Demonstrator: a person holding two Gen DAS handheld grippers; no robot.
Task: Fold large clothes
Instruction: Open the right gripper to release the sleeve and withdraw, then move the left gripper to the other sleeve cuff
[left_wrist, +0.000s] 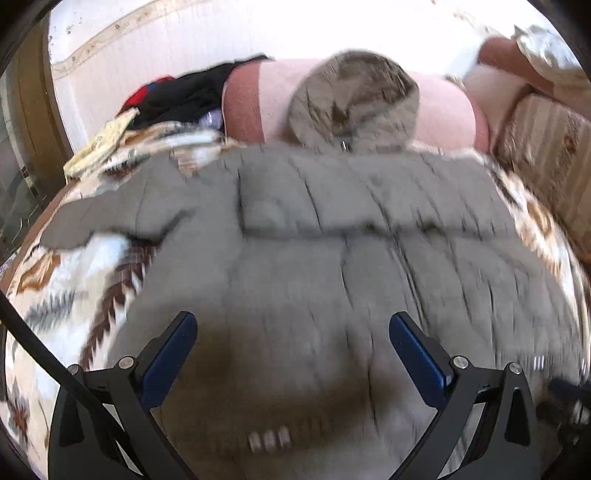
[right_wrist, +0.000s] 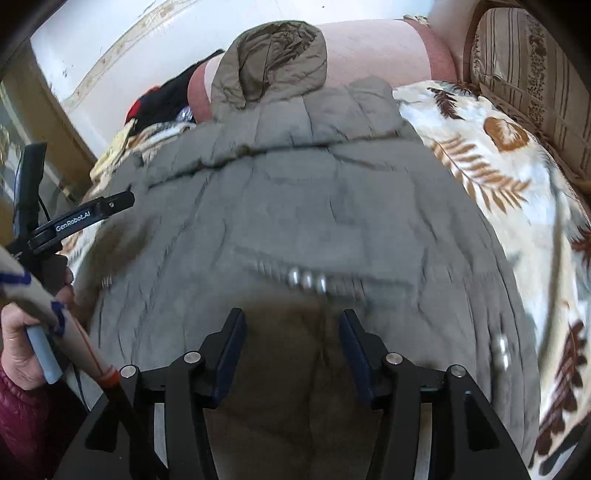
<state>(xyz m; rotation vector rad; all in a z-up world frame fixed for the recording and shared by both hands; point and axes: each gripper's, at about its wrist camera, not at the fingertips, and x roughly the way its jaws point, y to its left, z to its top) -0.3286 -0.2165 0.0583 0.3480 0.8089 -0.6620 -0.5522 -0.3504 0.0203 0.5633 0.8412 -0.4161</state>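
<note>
A large grey quilted hooded jacket (left_wrist: 332, 229) lies spread on a leaf-patterned blanket (left_wrist: 62, 295). Its hood (left_wrist: 351, 99) rests against a pink cushion at the far end. A sleeve (left_wrist: 110, 218) sticks out to the left. My left gripper (left_wrist: 291, 325) is open and empty, hovering just above the jacket's near hem. My right gripper (right_wrist: 291, 321) is open and empty above the jacket (right_wrist: 314, 206) near its metal snaps (right_wrist: 306, 278). The left gripper's body (right_wrist: 74, 221) shows at the left of the right wrist view.
A pink cushion (left_wrist: 443, 107) and a pile of black and red clothes (left_wrist: 177, 96) lie at the far end. A striped sofa arm (right_wrist: 524, 74) stands at the right. The blanket (right_wrist: 498, 155) is bare to the right of the jacket.
</note>
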